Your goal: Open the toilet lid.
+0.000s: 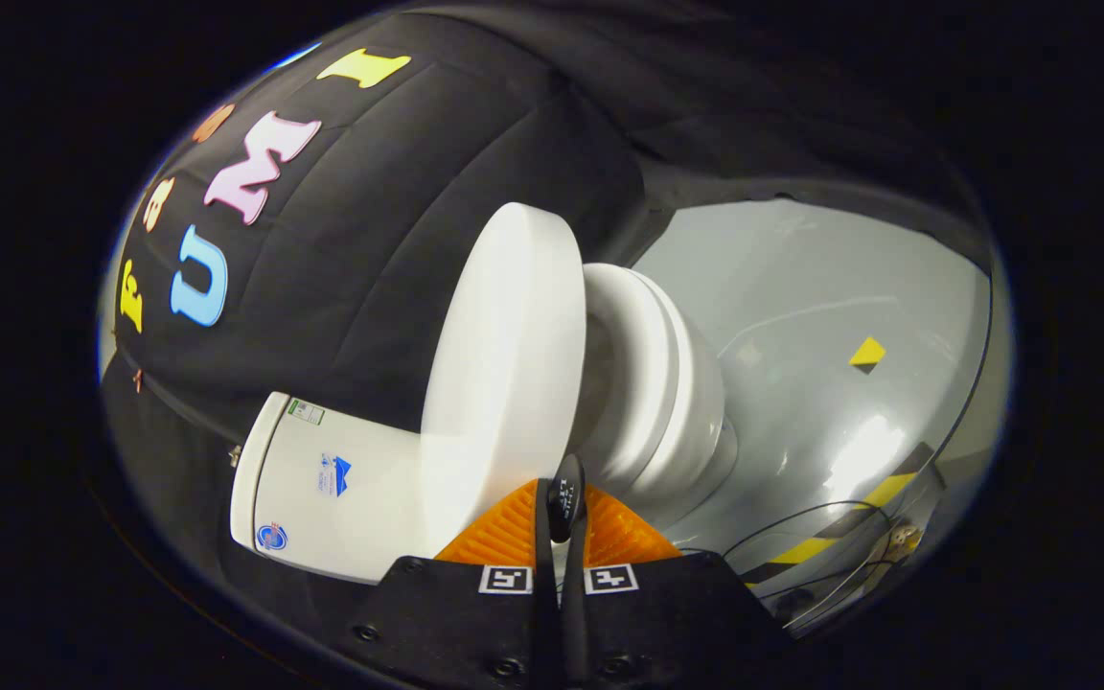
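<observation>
Toilet lid, white and rounded, stands raised away from the seat, seen edge-on and tilted because the camera itself is rolled to one side. It rises just ahead of the tongs, whose fingers are drawn almost together with only a thin slit between them; the lid's near rim lies right at the fingertips, though whether both fingers press on it cannot be told. Beside the lid, on the side away from the cistern, the white toilet seat and the bowl below it show as stacked rounded rings, with a gap between lid and seat. On the lid's other side sits the white cistern, carrying a few small stickers. Behind the toilet hangs the booth's black cloth wall. A glossy grey floor stretches beyond the bowl, with a small yellow marker, a yellow-and-black striped strip and thin dark cables near it.
</observation>
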Tool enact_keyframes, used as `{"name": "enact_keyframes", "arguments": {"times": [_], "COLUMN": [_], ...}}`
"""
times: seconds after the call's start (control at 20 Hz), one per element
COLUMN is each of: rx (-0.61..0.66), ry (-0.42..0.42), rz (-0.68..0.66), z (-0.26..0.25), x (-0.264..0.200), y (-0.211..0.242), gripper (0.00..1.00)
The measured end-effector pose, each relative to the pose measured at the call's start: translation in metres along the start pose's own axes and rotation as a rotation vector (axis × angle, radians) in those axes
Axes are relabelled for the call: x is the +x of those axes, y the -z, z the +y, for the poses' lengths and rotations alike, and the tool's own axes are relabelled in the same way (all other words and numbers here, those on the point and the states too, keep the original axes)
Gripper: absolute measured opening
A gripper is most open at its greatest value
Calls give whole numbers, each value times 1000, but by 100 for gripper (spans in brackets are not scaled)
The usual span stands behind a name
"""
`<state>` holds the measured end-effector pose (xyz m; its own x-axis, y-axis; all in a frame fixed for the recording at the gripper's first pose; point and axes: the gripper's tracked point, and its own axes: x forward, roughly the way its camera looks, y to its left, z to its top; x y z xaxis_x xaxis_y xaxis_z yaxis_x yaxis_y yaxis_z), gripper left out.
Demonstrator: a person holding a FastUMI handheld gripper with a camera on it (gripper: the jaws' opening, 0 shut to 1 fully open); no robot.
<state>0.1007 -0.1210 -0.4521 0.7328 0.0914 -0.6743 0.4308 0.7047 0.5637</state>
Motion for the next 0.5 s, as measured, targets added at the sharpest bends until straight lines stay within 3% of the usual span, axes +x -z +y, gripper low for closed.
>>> {"name": "enact_keyframes", "arguments": {"times": [0.5], "rx": [-322], "ry": [41], "rz": [-125], "z": [104], "x": [-50], "y": [-11], "gripper": [5]}}
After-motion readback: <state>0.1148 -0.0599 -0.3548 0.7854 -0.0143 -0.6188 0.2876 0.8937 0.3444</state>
